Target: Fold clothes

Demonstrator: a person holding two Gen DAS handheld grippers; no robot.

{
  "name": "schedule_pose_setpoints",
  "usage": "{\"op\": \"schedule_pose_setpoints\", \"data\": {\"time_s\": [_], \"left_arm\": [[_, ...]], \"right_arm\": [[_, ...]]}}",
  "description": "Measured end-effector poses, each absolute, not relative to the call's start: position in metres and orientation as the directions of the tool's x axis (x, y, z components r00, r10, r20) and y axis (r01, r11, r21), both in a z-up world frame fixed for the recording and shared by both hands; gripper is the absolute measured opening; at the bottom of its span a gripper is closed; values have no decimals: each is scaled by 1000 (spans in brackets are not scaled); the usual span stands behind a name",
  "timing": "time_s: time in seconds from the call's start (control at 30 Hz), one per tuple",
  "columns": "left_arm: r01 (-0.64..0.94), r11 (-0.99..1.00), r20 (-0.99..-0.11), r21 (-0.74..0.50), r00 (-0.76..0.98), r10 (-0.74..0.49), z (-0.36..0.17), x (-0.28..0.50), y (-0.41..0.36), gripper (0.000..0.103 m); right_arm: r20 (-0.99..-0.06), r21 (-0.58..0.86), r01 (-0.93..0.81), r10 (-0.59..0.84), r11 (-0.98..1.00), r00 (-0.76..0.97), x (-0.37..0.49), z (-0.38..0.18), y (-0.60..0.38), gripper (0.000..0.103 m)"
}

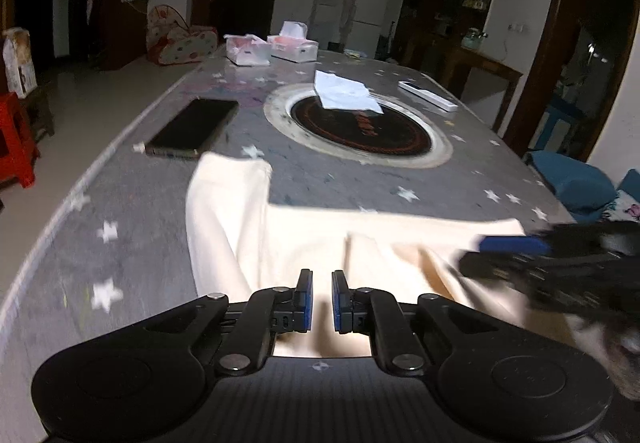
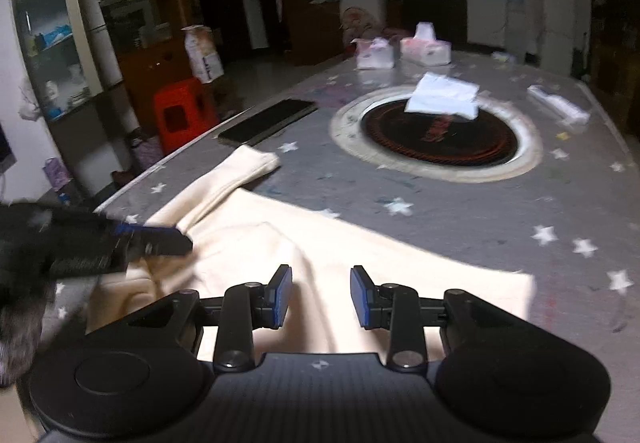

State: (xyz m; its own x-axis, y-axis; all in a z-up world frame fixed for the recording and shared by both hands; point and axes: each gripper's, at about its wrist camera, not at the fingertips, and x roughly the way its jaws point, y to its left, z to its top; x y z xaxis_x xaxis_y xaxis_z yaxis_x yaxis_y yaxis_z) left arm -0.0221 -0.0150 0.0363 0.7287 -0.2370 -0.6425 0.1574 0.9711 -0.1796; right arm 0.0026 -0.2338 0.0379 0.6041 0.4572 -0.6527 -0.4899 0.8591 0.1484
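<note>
A cream garment (image 1: pixel 304 239) lies on the grey star-patterned table (image 1: pixel 132 203), with one sleeve (image 1: pixel 228 183) stretched toward the phone. My left gripper (image 1: pixel 322 283) hovers over its near part, jaws slightly apart, holding nothing. It shows blurred at the left of the right wrist view (image 2: pixel 160 239), over the sleeve's base. My right gripper (image 2: pixel 321 283) is open and empty above the garment (image 2: pixel 360 255). It shows blurred at the right of the left wrist view (image 1: pixel 504 251), over the garment's right end.
A black phone (image 1: pixel 192 129) lies beyond the sleeve. A round inset burner (image 1: pixel 360 127) with white paper (image 1: pixel 344 93) on it sits mid-table. Tissue packs (image 1: pixel 272 47) stand at the far end, a white remote (image 1: pixel 428 95) at the far right. A red stool (image 2: pixel 184 115) stands left of the table.
</note>
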Motion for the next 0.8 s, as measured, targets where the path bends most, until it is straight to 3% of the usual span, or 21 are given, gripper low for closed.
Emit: {"op": "schedule_pose_setpoints", "data": {"time_s": [0.13, 0.2, 0.27, 0.8], "left_arm": [[159, 970, -655, -182, 716, -241, 30, -31, -14, 11], [158, 971, -661, -178, 712, -237, 27, -32, -13, 11], [158, 972, -664, -174, 710, -234, 25, -32, -13, 11], [185, 973, -661, -140, 714, -231, 22, -46, -19, 19]], "right_arm": [[-685, 139, -494, 444, 858, 578, 8, 25, -221, 29], [-700, 127, -494, 431, 860, 570, 9, 19, -215, 10], [-694, 108, -490, 418, 865, 586, 2, 21, -217, 5], [-517, 17, -253, 225, 967, 826, -89, 79, -312, 4]]}}
